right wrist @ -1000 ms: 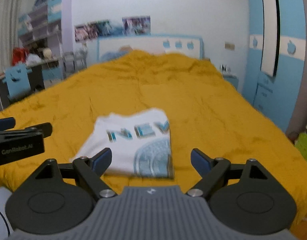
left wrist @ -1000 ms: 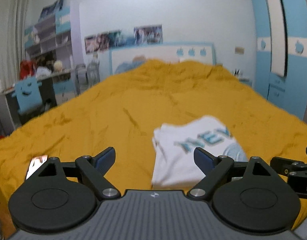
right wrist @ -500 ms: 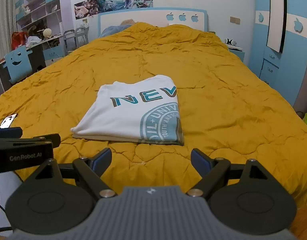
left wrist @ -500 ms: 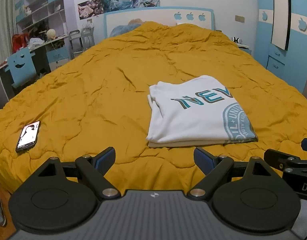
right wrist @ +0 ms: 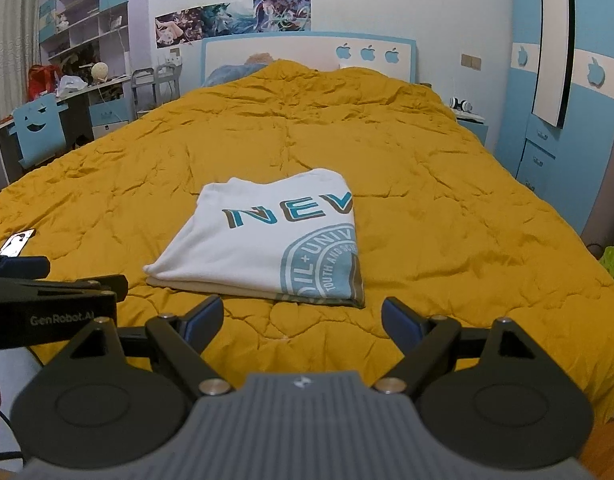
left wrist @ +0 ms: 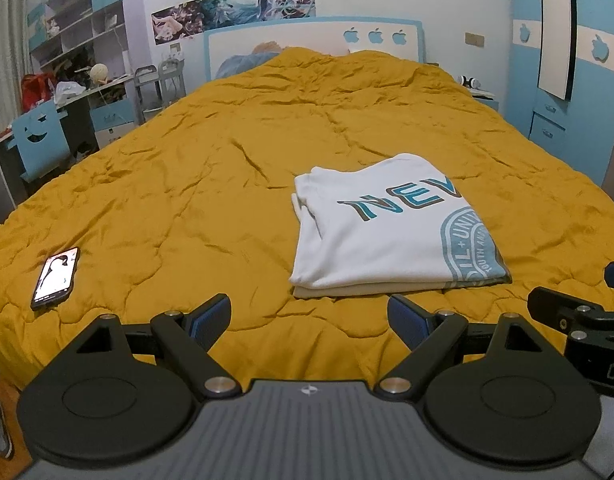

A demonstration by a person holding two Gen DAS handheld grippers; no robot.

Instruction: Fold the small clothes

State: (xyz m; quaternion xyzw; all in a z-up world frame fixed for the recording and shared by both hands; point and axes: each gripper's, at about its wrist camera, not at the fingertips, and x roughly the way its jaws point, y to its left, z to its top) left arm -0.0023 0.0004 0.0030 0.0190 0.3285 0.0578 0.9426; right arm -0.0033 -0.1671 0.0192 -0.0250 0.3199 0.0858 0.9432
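While both tools hang back at the near edge: nothing is gripped
Left gripper [left wrist: 309, 316]: jaws spread wide, empty, short of the shirt
Right gripper [right wrist: 301, 318]: jaws equally wide, empty, beside the left one
White T-shirt [right wrist: 267, 240]: folded into a flat rectangle on the orange quilt [right wrist: 427, 200], near edge, print up
Phone [left wrist: 55, 278]: far left, well apart from the shirt
Judgement: folding looks finished; grippers stand clear, likely to leave the stack undisturbed
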